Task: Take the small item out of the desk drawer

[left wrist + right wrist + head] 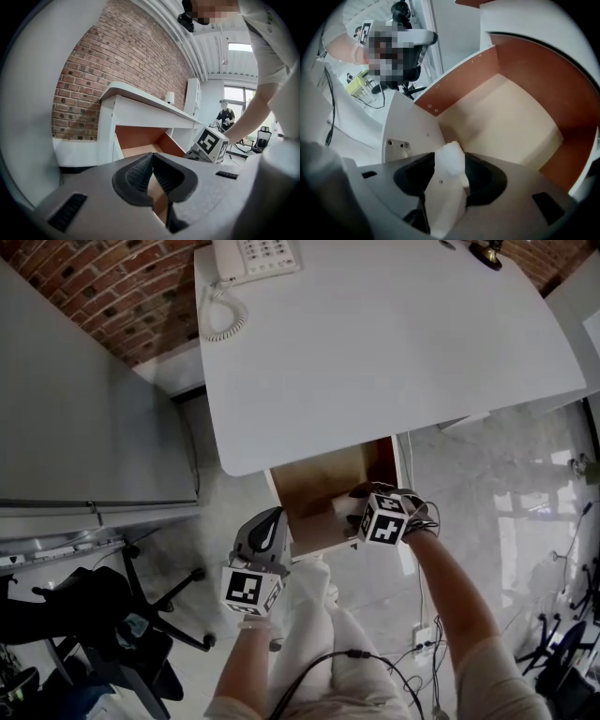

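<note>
the right gripper [362, 496] is at the open drawer [319, 479] under the white table [394, 343]. its fingers are open, with the small white item [450, 158] between them, by the drawer's side wall. the left gripper [265, 532] hangs outside the drawer, its fingers closed on nothing.

Left tongs [152, 174]: matt grey moulded shell, dark ribbed pads [137, 174], and a black ribbed slot [68, 211] set into each shoulder.
Right tongs [449, 174]: same grey shell, same dark pads.
Each carries a white cube with black square markers: left cube [251, 589], right cube [385, 520].
Thin black wires [427, 514] bunch beside the right cube. A thicker black cable [354, 652] with a plug runs over the lap.
Clothing: pale short sleeve [502, 681], pale trousers [309, 634].
</note>
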The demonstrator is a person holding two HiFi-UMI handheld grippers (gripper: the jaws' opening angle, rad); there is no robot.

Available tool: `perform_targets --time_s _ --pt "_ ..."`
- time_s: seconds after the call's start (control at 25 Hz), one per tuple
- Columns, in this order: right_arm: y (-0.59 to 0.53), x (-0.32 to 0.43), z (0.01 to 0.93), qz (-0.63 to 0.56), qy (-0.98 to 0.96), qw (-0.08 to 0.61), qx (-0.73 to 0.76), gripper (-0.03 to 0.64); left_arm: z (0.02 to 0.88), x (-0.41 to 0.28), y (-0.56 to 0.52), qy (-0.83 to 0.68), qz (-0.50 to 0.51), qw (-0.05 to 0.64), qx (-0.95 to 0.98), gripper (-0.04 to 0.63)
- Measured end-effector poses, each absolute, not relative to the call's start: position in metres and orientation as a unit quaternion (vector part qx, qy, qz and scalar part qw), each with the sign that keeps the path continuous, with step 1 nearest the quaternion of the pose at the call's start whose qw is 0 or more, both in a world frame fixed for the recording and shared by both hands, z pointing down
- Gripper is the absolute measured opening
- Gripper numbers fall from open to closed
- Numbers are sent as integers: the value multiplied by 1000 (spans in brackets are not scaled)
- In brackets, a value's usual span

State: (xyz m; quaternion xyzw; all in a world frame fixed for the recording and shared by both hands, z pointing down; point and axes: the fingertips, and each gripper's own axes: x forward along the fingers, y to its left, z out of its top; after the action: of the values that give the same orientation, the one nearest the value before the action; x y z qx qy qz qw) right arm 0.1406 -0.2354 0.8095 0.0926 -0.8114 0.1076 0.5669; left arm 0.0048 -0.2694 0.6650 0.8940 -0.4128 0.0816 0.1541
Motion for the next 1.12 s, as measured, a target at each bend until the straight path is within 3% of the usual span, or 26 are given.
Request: perform_targets --time_s 0.12,0.2,0.4,1.12 --pt "-235 138 822 99 -798 591 62 190 667 6 -271 -412 77 151 895 5" --pt "-238 136 826 89 -790 605 43 224 667 6 -273 -413 73 153 895 5" --pt "-239 129 840 58 -763 644 -19 222 673 3 -278 -415 67 152 894 5" --pt "-245 122 867 65 -745 661 -63 205 689 -17 -284 -439 54 149 885 5"
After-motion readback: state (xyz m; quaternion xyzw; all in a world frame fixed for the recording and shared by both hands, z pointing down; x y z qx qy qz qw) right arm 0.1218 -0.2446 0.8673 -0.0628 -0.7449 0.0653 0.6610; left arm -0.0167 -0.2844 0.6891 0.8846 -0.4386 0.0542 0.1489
